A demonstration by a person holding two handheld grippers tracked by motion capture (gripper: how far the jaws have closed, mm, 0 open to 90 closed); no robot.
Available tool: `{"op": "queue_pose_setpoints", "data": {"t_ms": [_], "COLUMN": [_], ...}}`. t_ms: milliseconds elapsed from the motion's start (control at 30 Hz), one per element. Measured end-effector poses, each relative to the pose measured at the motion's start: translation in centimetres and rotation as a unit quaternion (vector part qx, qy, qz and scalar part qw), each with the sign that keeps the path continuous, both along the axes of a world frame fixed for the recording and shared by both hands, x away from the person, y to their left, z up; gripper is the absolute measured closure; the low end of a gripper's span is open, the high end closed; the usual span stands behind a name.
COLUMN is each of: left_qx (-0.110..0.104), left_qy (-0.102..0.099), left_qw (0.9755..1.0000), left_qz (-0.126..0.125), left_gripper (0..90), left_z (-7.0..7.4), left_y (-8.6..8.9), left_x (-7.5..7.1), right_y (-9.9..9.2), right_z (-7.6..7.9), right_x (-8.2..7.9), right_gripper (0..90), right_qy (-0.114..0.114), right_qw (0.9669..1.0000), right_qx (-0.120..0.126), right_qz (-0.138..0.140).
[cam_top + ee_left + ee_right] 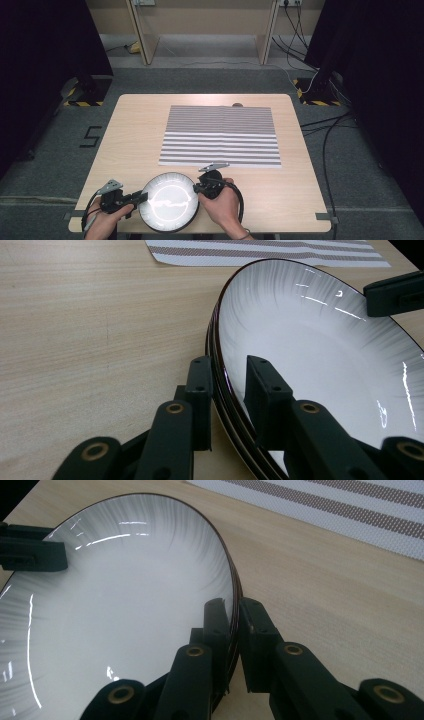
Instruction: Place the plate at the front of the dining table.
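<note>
A white plate with a dark rim (170, 200) lies near the table's front edge, between my two grippers. In the left gripper view, my left gripper (229, 365) straddles the plate (325, 355) at its left rim: the outer jaw lies against the rim, while a strip of white shows before the inner jaw. In the right gripper view, my right gripper (233, 607) has both jaws tight against the plate (115, 605) at its right rim. From above, the left gripper (142, 196) and right gripper (196, 188) sit at opposite sides of the plate.
A grey-and-white striped placemat (220, 135) lies flat across the middle and far part of the wooden table (130, 140). Bare wood runs along the table's left side. Cables and dark stands are on the floor around the table.
</note>
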State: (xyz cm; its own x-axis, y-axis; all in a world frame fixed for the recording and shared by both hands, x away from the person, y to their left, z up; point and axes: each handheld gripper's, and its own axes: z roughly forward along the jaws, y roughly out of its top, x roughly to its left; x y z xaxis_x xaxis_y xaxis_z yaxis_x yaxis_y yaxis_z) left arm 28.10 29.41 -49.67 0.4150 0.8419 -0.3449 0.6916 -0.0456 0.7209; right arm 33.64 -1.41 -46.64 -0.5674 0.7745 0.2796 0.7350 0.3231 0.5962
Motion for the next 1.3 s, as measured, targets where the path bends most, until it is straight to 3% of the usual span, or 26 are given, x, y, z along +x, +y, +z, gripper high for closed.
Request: {"op": "queue_pose_setpoints", "data": {"t_ms": [200, 400, 733, 900, 967, 1133, 1300], "left_qx": [0.0, 0.007, 0.007, 0.015, 0.013, -0.009, -0.006], "left_qy": [0.001, 0.002, 0.005, 0.001, -0.006, 0.003, 0.002], "left_qw": [1.0, 1.0, 1.0, 0.9999, 0.9999, 0.9999, 0.9999], "left_qz": [0.0, -0.002, 0.002, 0.004, 0.007, 0.011, 0.011], "left_gripper": [72.5, 71.8, 70.3, 70.3, 69.9, 70.4, 71.2], "left_z": [0.0, 0.0, -0.1, 0.1, 0.2, 0.2, 0.5], "left_y": [0.2, 0.1, -0.1, -0.1, -0.1, 0.4, 0.7], "left_x": [-0.2, -0.2, -0.4, -0.6, -0.7, -0.6, -0.9], "right_y": [0.1, -1.3, -0.9, -0.2, 0.1, 0.6, 0.6], "right_z": [0.1, 0.3, 0.8, 0.9, 0.9, 0.3, -0.1], "right_x": [0.1, -0.3, -0.5, -0.4, -0.4, 0.0, 0.1], "right_gripper": [86.2, 84.5, 83.7, 84.5, 84.9, 84.6, 82.0], "right_qy": [0.003, 0.056, 0.064, 0.055, 0.056, 0.06, 0.069], "right_qw": [1.0, 0.9979, 0.9978, 0.9983, 0.9983, 0.9981, 0.9972], "right_qx": [0.004, 0.033, 0.003, -0.01, -0.008, 0.012, 0.024], "right_qz": [0.002, 0.005, 0.016, 0.019, 0.017, 0.012, 0.019]}}
